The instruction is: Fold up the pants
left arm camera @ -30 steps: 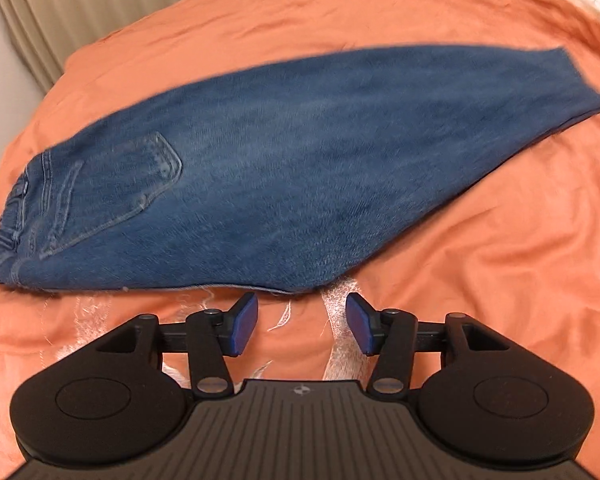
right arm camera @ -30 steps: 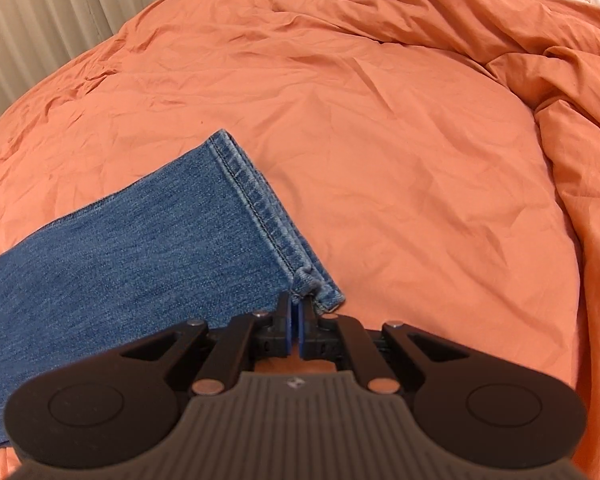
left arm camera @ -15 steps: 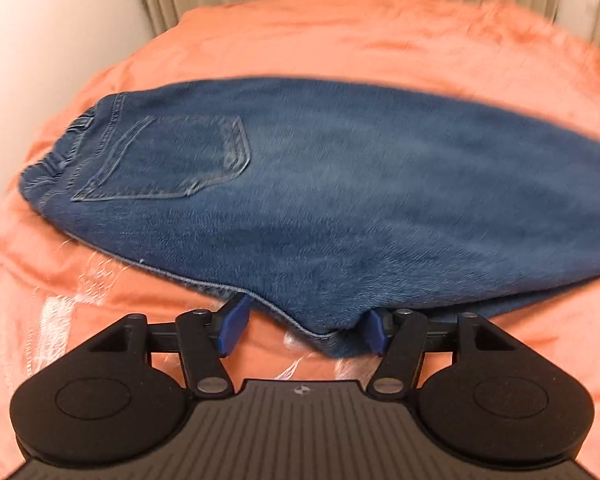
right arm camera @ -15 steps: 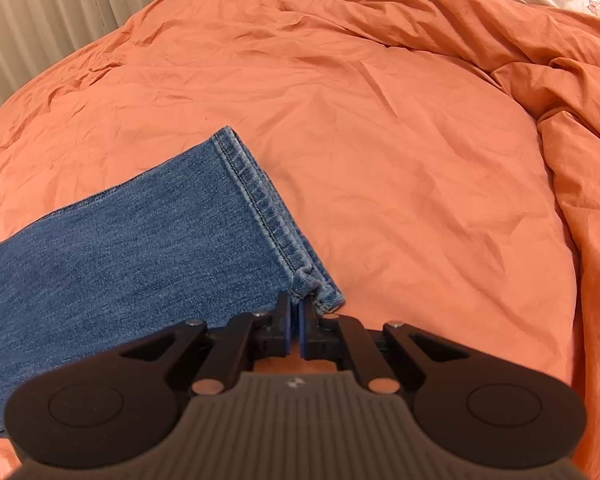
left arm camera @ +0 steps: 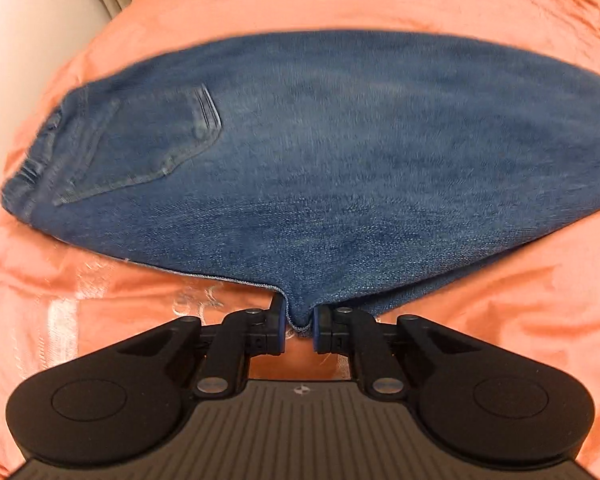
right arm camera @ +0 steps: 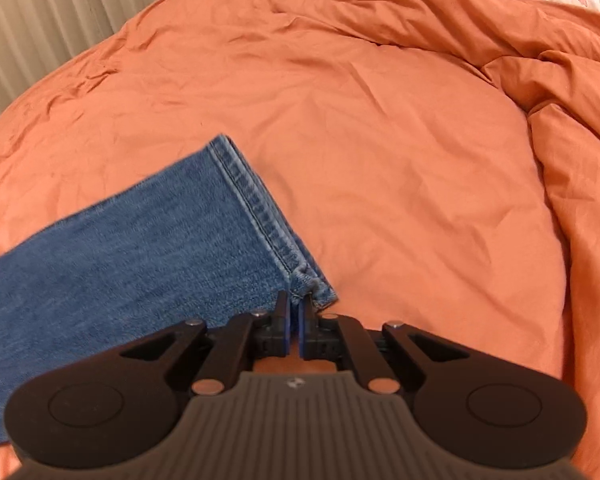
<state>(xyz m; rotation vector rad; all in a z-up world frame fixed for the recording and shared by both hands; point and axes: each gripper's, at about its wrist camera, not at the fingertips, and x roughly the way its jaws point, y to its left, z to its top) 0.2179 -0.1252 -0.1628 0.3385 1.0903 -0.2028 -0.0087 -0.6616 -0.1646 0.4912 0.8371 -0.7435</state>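
An orange duvet (right arm camera: pixel 380 128) covers the whole bed, rumpled into folds beyond and to the right of the right gripper's fingers. Across it lie the blue jeans (left arm camera: pixel 320 168), spread flat just ahead of the left gripper's fingers, back pocket (left arm camera: pixel 140 148) off to their left. The left gripper (left arm camera: pixel 300 322) has its fingers pinching a tuck of the jeans' near edge. The right gripper (right arm camera: pixel 295 312) has its fingers pressed together on the corner of the leg hem (right arm camera: pixel 260 208).
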